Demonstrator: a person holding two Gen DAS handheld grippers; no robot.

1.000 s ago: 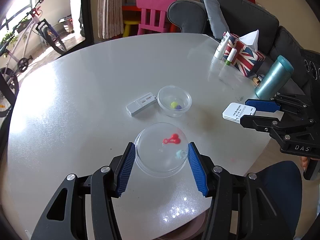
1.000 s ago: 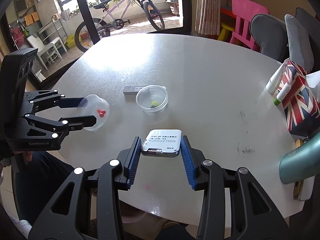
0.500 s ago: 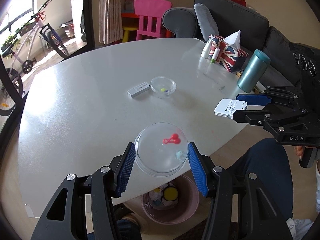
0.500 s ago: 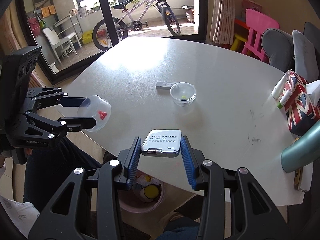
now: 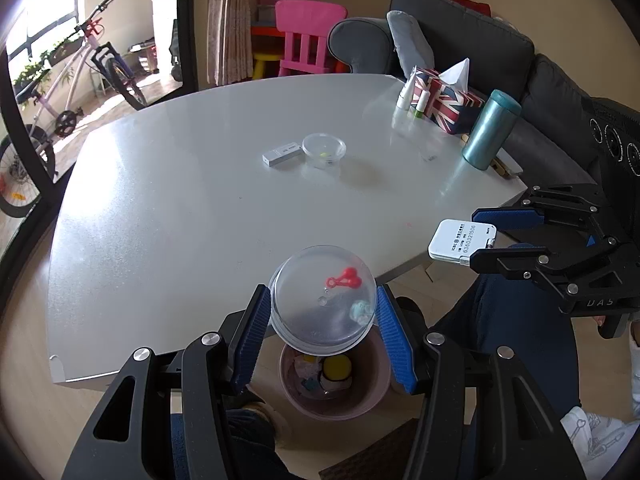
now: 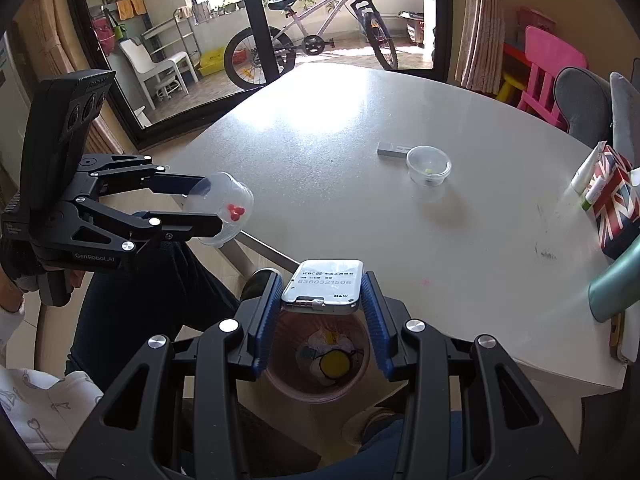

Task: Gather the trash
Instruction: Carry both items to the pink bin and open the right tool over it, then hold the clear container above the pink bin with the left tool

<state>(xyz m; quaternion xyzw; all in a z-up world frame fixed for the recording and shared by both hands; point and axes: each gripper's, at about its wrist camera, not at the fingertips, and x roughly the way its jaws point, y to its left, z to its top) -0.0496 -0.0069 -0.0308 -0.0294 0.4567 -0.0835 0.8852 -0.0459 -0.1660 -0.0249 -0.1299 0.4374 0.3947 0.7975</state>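
My left gripper is shut on a clear plastic cup with a small red piece inside; it hangs past the table's near edge, above a pink trash bin on the floor. It also shows in the right wrist view. My right gripper is shut on a flat white card-like device with printed numbers, held above the same bin. This device also shows in the left wrist view.
On the white table stand a second clear cup, a small white box, a flag-print tissue box, two small tubes and a teal bottle. The person's legs flank the bin.
Both grippers have drawn back from the table with their loads and now hang beyond its edge over the bin, which has come into fuller view.
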